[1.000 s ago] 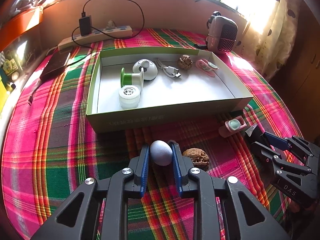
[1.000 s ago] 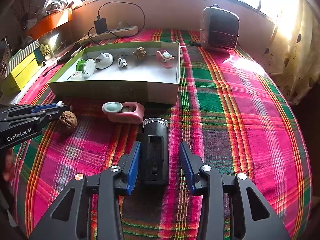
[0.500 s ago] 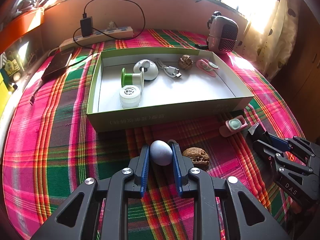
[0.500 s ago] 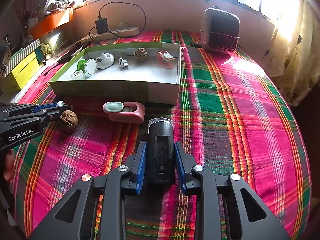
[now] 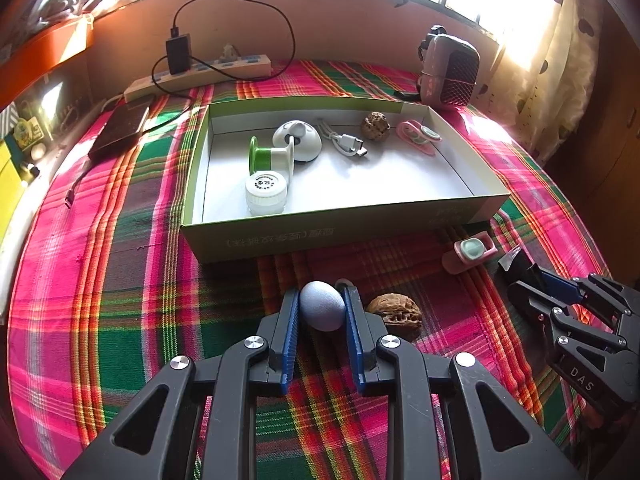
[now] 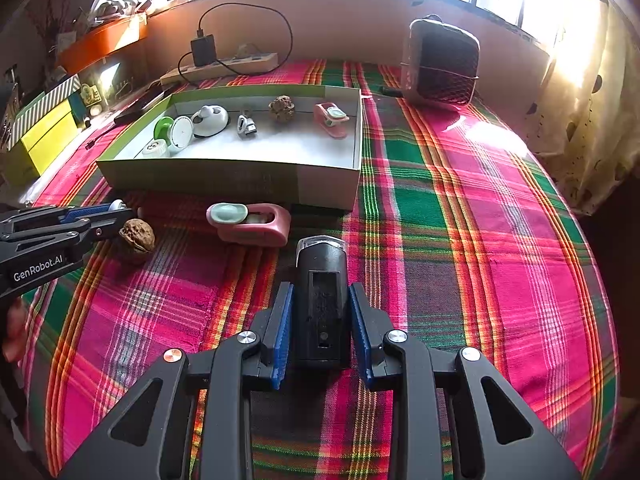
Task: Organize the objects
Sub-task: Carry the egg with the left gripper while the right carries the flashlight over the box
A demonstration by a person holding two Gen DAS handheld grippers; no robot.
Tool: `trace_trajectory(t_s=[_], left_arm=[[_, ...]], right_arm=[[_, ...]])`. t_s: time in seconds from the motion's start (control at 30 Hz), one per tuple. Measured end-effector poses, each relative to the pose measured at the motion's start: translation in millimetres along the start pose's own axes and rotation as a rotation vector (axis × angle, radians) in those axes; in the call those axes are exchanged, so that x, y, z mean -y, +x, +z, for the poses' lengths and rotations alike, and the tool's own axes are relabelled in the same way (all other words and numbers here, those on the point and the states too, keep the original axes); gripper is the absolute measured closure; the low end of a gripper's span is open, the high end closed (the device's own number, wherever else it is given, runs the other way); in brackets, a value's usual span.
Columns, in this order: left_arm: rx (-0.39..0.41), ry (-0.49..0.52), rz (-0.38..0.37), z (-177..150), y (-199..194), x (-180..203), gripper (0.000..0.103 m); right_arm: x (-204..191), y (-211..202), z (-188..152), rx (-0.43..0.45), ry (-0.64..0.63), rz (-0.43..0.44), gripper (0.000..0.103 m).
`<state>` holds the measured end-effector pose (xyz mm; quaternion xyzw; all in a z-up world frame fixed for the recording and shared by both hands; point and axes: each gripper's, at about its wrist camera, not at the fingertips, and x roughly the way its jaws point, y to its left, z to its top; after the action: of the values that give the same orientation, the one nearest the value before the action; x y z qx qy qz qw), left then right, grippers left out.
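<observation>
My left gripper (image 5: 322,300) is shut on a pale blue egg (image 5: 322,306), held just above the plaid cloth in front of the green box (image 5: 340,232). A walnut (image 5: 396,316) lies right beside it and also shows in the right wrist view (image 6: 138,236). My right gripper (image 6: 320,300) is shut on a black bike light (image 6: 322,280), lens pointing toward the box (image 6: 224,178). A pink tape dispenser (image 6: 250,222) lies between the light and the box. The box holds a green spool (image 5: 270,158), a white jar (image 5: 266,192), a cable, a nut and a pink clip.
A small heater (image 6: 440,62) stands at the back right. A power strip (image 5: 200,74) with a charger and a dark phone (image 5: 120,128) lie behind and left of the box. Yellow boxes (image 6: 44,136) sit at the far left. A curtain (image 6: 592,100) hangs on the right.
My right gripper has closed on the black light and lifted it slightly. My left gripper holds the egg and has risen a little; the box looks slightly lower in view.
</observation>
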<state>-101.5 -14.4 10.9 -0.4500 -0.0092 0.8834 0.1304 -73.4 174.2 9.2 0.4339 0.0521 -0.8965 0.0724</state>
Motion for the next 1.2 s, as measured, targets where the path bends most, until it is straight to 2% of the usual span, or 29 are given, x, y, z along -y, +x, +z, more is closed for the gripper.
trace_trajectory(t_s=[0.77,1.2], left_arm=[[0.065,0.010,0.020,5,-22,-1,0.083],[0.106,0.012,0.009,24,-29,8,0.083]], right_arm=[[0,-18,8,0.044,0.022,0.046,0.075],[-3,-26,32,0.083,0.022,0.074,0.075]])
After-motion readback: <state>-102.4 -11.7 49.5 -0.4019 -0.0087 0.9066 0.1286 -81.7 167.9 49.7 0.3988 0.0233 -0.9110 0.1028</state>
